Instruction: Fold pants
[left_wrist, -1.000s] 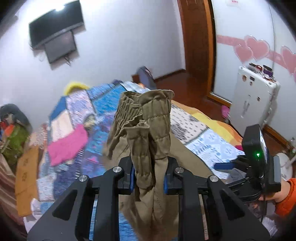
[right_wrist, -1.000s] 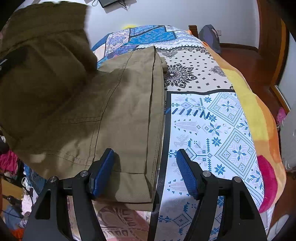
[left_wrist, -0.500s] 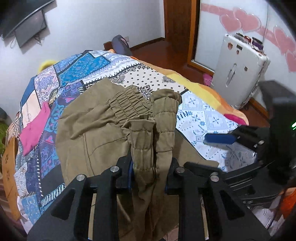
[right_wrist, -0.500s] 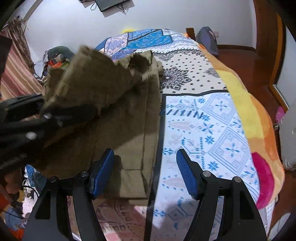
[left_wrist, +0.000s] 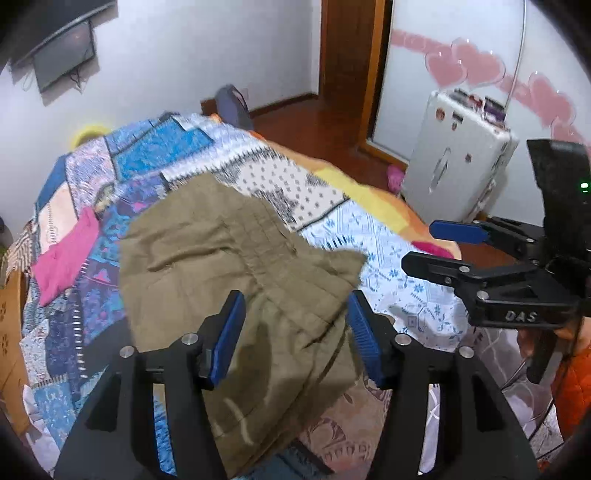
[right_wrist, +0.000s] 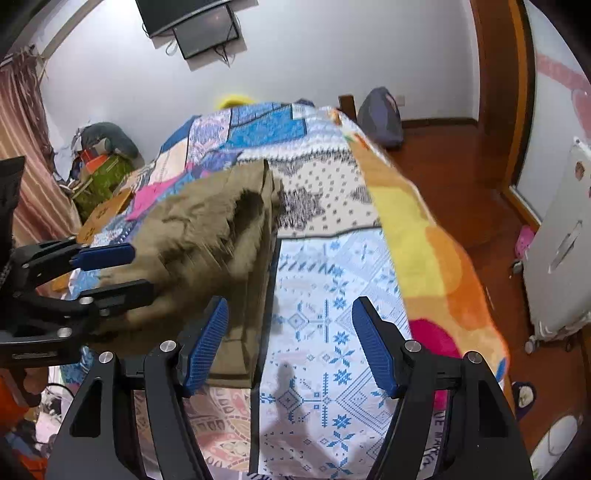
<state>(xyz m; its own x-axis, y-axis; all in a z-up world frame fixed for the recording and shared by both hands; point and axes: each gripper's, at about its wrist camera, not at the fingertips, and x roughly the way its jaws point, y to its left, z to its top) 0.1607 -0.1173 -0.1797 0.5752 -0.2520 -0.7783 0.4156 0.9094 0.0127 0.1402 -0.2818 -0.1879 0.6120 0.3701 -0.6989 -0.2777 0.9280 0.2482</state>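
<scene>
The olive-brown pants (left_wrist: 236, 258) lie folded over on the patterned bedspread (left_wrist: 388, 251), their gathered waistband end on top near the front edge. My left gripper (left_wrist: 295, 332) is open just above them, holding nothing. In the right wrist view the pants (right_wrist: 214, 236) lie left of centre, with the left gripper (right_wrist: 110, 273) open at their near left side. My right gripper (right_wrist: 290, 343) is open and empty above the blue-and-white part of the bedspread (right_wrist: 332, 295), right of the pants' edge. It also shows in the left wrist view (left_wrist: 436, 247), open.
A pink cloth (left_wrist: 66, 254) lies on the bed's left side. A white suitcase (left_wrist: 458, 162) stands on the wooden floor right of the bed. A backpack (right_wrist: 380, 118) leans at the far bed corner. A clutter pile (right_wrist: 99, 166) sits by the curtain.
My left gripper has opened and let go of the waistband, which has dropped onto the folded pants. The right gripper stays open and has drawn back a little.
</scene>
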